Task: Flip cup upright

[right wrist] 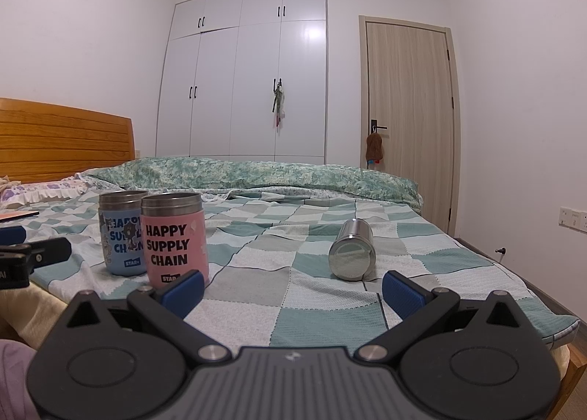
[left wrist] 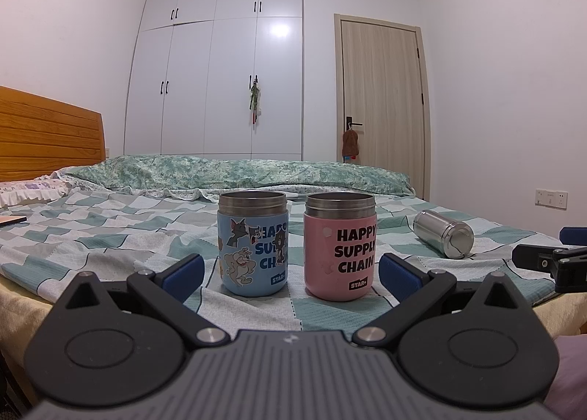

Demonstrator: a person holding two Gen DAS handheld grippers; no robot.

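Observation:
A plain steel cup (left wrist: 443, 238) lies on its side on the checked bedspread, right of two upright cups; in the right wrist view (right wrist: 352, 255) its flat end faces me. A blue cartoon cup (left wrist: 252, 243) (right wrist: 120, 233) and a pink "HAPPY SUPPLY CHAIN" cup (left wrist: 340, 244) (right wrist: 174, 239) stand upright side by side. My left gripper (left wrist: 291, 275) is open and empty, just in front of the two upright cups. My right gripper (right wrist: 292, 291) is open and empty, a short way before the lying steel cup; it also shows at the left wrist view's right edge (left wrist: 550, 258).
The bed (right wrist: 256, 295) has a folded green quilt (left wrist: 238, 172) at the back and a wooden headboard (left wrist: 47, 134) at left. A white wardrobe (left wrist: 216, 71) and a door (left wrist: 381, 90) stand behind. The bed's front edge lies just below the grippers.

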